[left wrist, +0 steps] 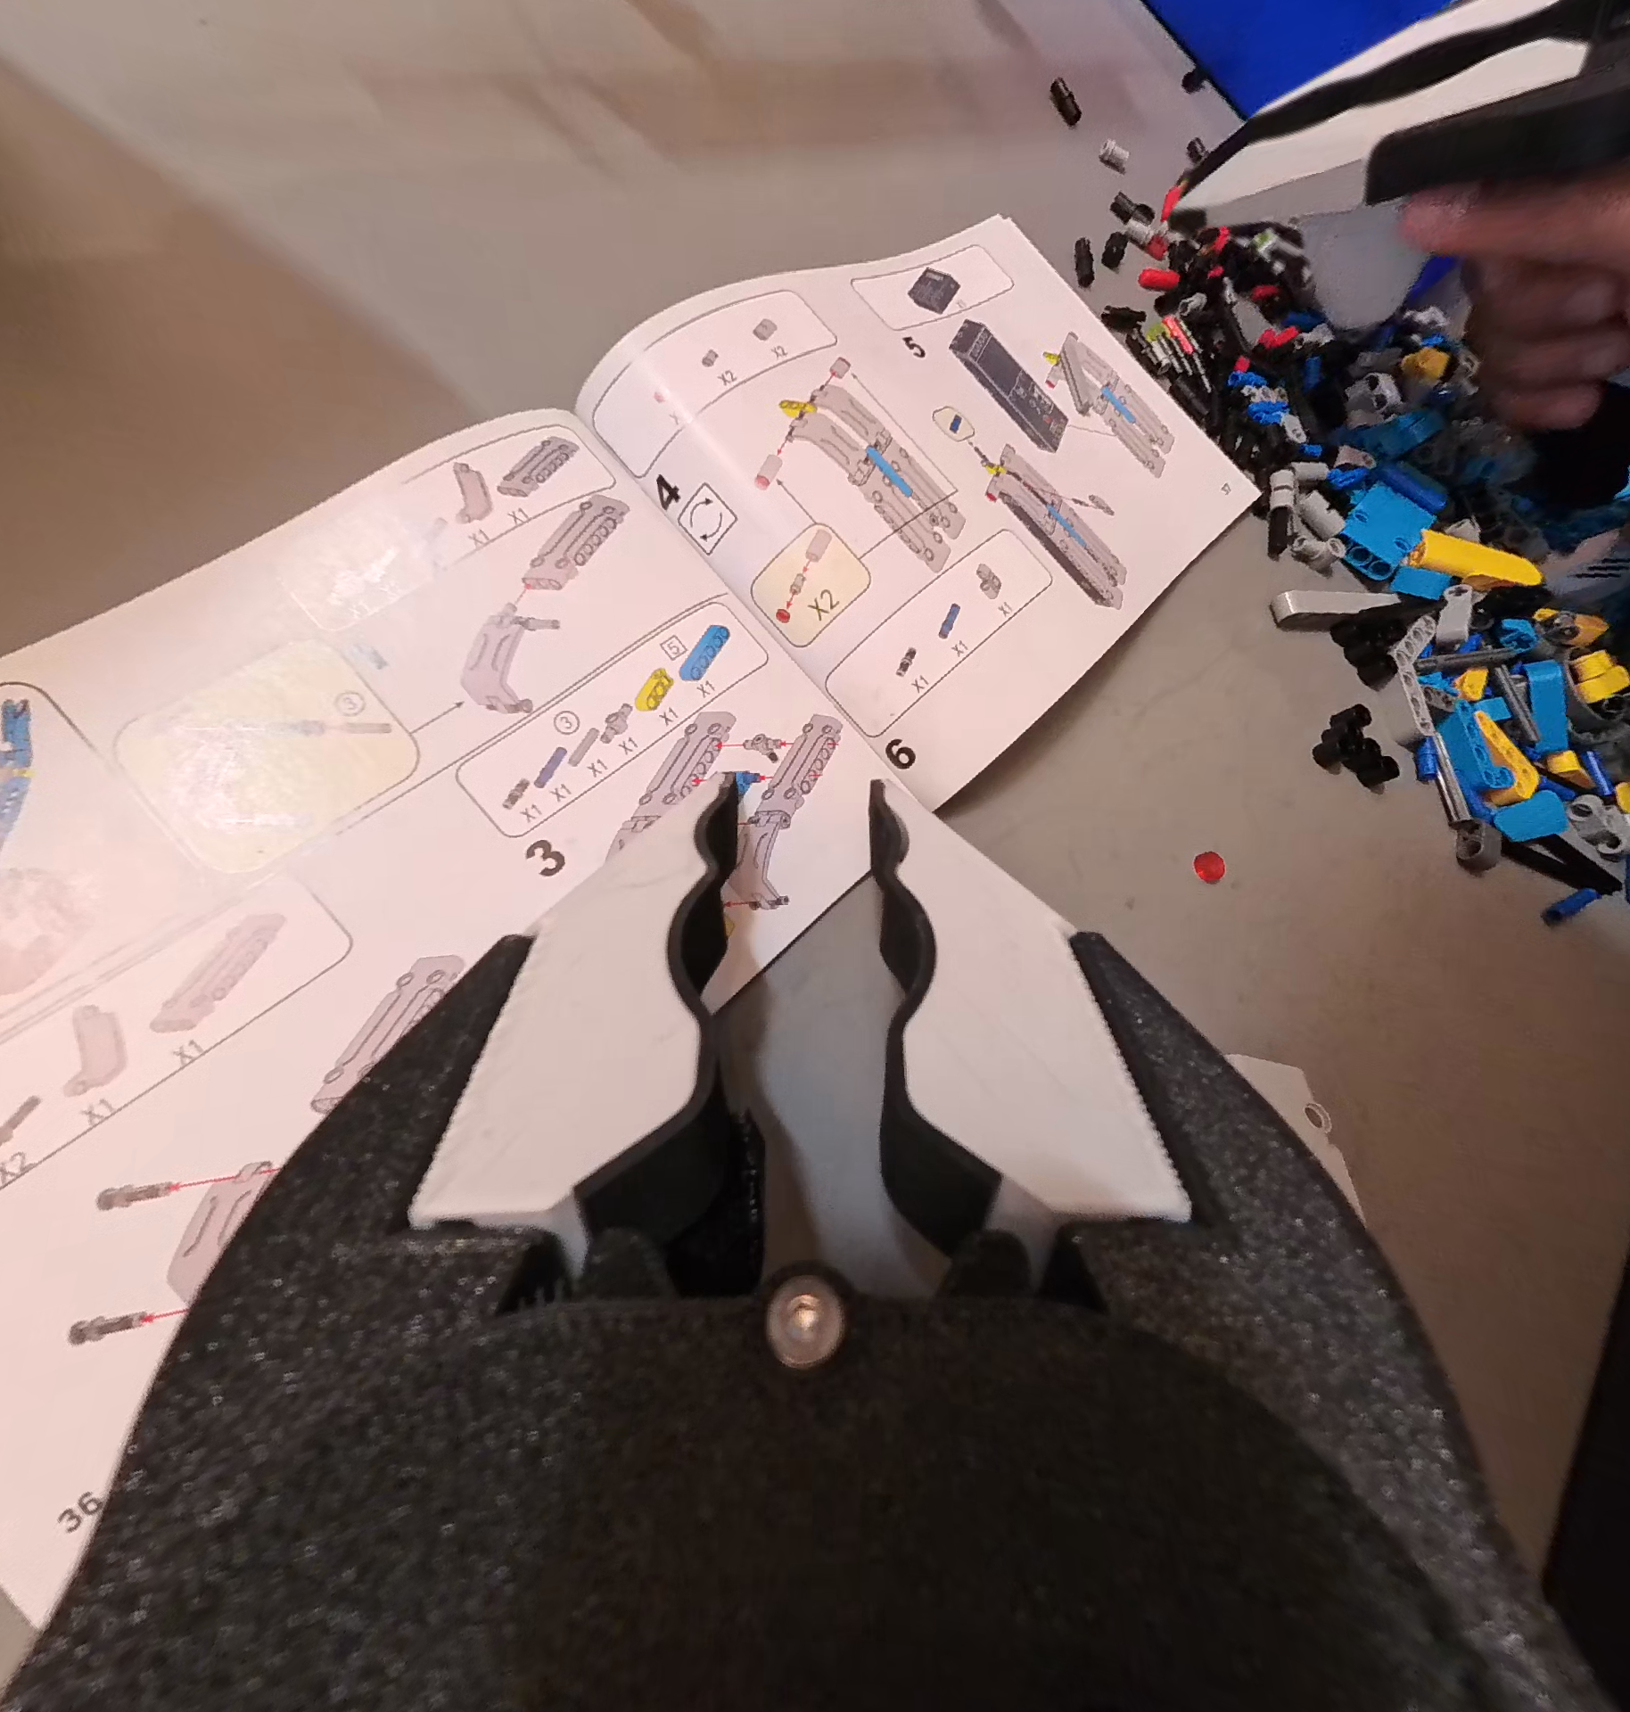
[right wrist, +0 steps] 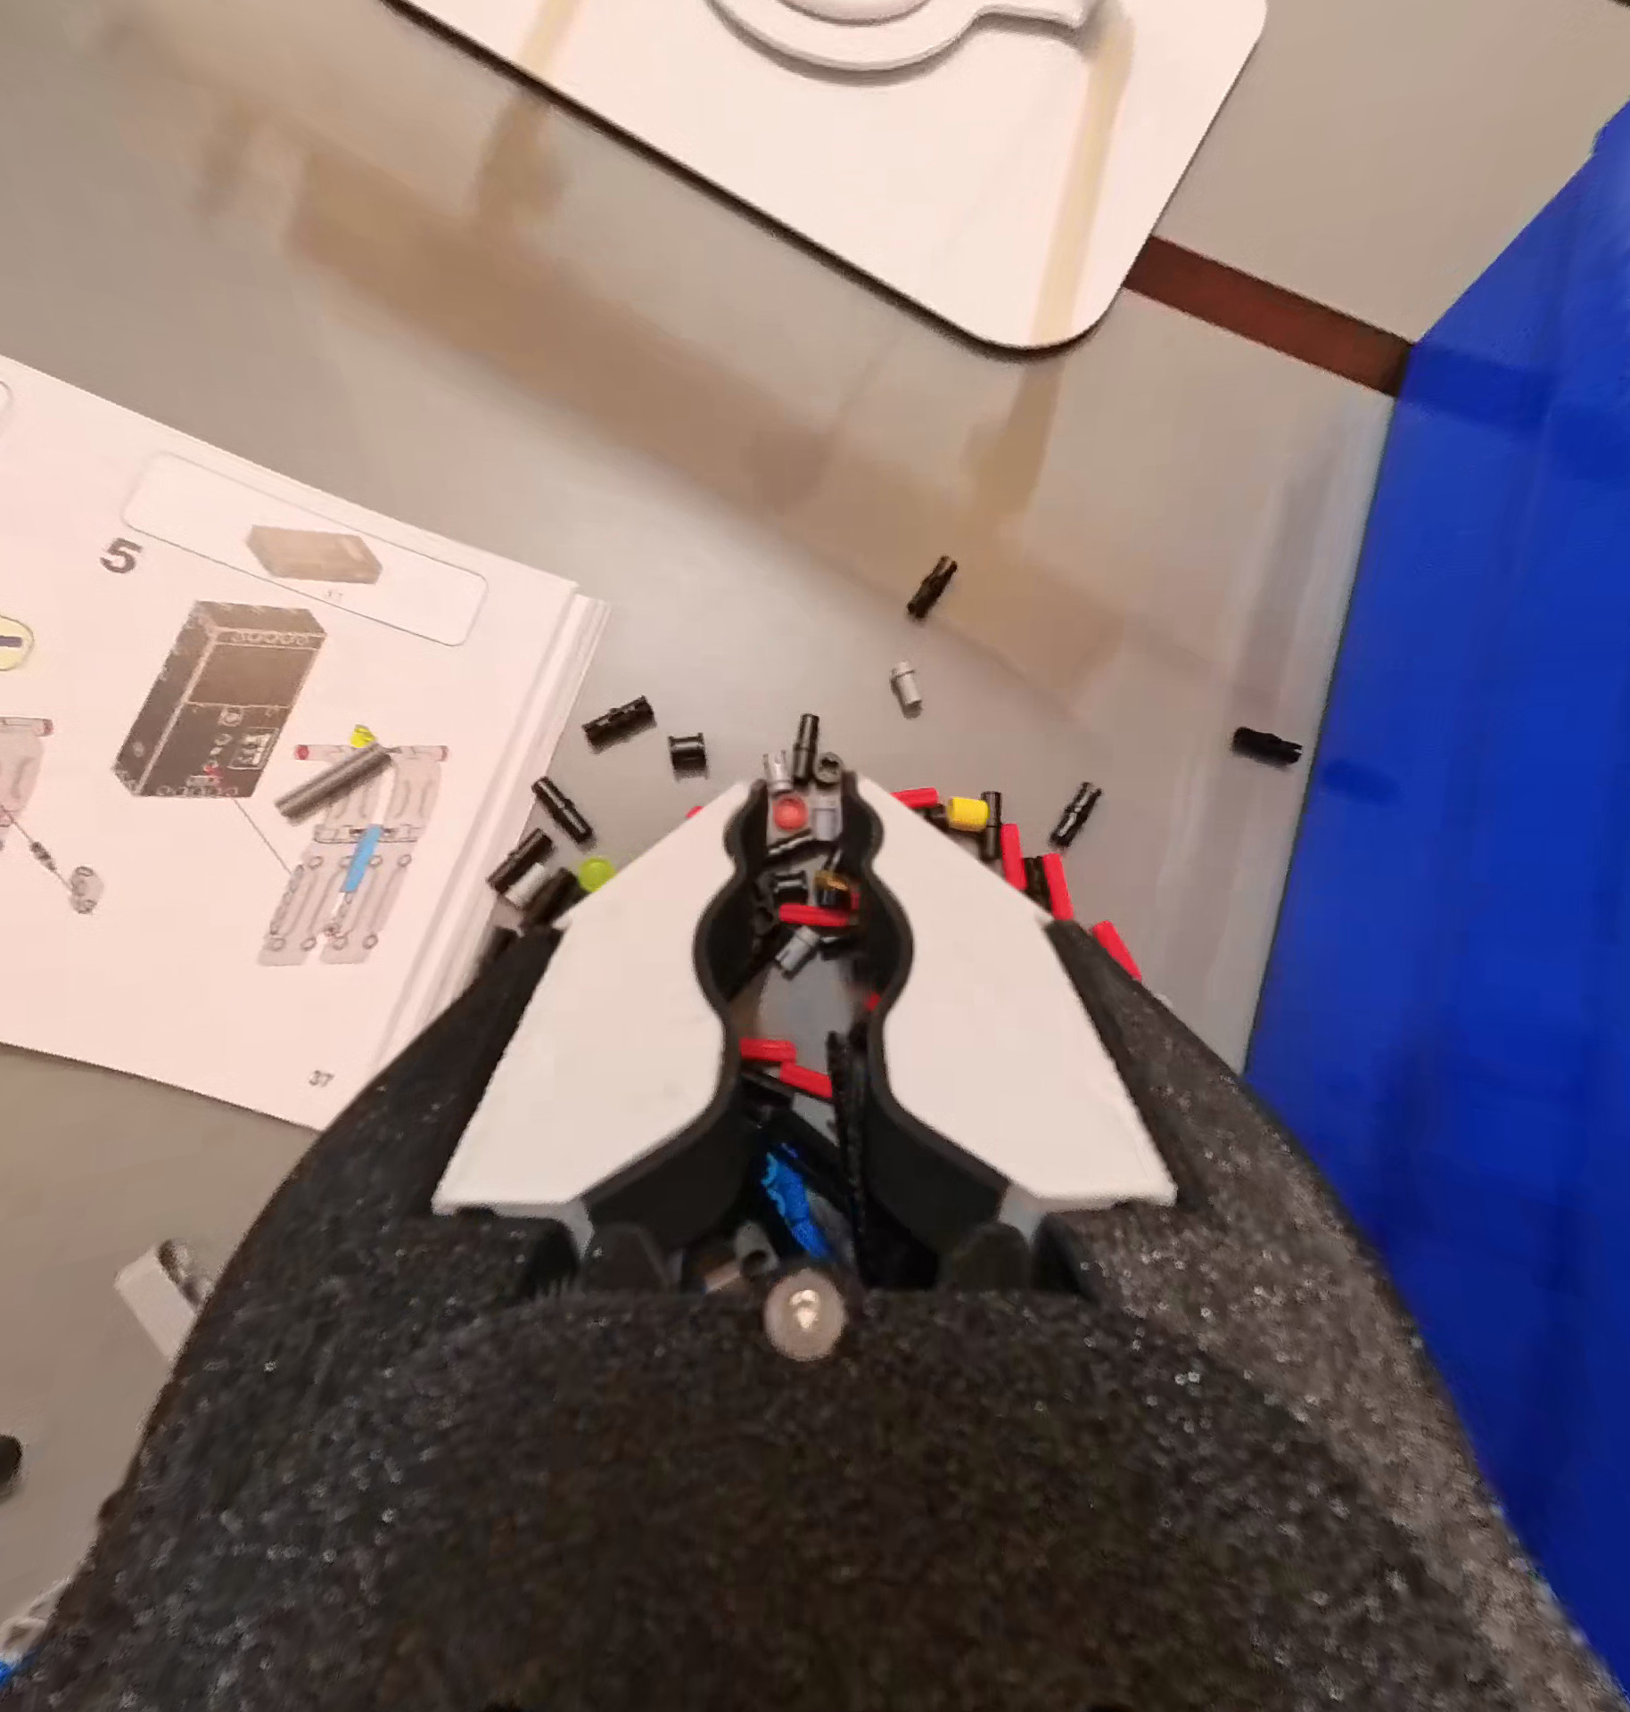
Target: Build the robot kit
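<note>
My left gripper (left wrist: 802, 787), fingers apart and empty, hovers over the booklet (left wrist: 478, 648). My right gripper (right wrist: 802, 797), tips narrowly parted, hangs over the parts pile (right wrist: 1006, 852), holding nothing.

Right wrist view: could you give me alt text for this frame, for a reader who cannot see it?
The right gripper, jaws slightly apart and empty, hovers over scattered small building-toy pieces: black connector pins, red pins, a red round stud. An open instruction booklet lies left on the grey table, a blue panel stands right, and a white tray sits beyond.
</note>
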Demonstrator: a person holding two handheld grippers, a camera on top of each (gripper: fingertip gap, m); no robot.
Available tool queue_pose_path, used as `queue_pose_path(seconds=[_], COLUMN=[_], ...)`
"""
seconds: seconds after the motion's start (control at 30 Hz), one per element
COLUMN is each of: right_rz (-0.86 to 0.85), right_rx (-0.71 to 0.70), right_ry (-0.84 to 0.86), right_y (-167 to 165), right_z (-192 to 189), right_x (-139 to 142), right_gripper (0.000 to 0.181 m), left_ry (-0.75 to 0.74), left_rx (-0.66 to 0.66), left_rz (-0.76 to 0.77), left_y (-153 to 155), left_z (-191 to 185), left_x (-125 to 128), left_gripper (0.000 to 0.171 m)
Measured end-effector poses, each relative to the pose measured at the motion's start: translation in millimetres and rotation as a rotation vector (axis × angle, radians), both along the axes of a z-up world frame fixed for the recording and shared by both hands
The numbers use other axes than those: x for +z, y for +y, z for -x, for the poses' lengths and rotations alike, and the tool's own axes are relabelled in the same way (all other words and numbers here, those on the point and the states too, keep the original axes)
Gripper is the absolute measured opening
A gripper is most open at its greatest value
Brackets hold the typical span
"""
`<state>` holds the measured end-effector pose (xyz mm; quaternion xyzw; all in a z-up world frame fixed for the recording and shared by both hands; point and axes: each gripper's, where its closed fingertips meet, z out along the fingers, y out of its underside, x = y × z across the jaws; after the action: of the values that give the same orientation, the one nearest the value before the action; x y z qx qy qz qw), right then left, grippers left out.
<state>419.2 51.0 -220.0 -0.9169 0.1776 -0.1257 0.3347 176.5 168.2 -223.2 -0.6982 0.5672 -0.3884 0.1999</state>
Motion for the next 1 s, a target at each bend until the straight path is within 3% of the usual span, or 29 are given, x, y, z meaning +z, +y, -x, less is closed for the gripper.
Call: queue_pose_path(seconds=[0.73,0.87,0.93,1.0], right_rz=[-0.029,-0.006,-0.061,-0.151], right_rx=[0.000,0.014,0.068,0.232], right_ry=[0.175,0.145,0.130,0.130], right_y=[2.2,2.1,9.8,24.2], right_z=[6.1,7.9,17.2,47.8], right_x=[-13.8,-11.6,3.0,27.1], right_gripper=[0.006,0.006,0.006,0.006], left_ry=[-0.003,-0.004,-0.005,-0.004], left_rx=[0.002,0.003,0.003,0.003], left_rz=[0.013,0.019,0.022,0.023], left_y=[-0.1,0.0,0.0,0.1], left_z=[0.1,0.2,0.2,0.0], left_x=[0.1,0.2,0.3,0.1], left_gripper=[0.027,0.027,0.027,0.027])
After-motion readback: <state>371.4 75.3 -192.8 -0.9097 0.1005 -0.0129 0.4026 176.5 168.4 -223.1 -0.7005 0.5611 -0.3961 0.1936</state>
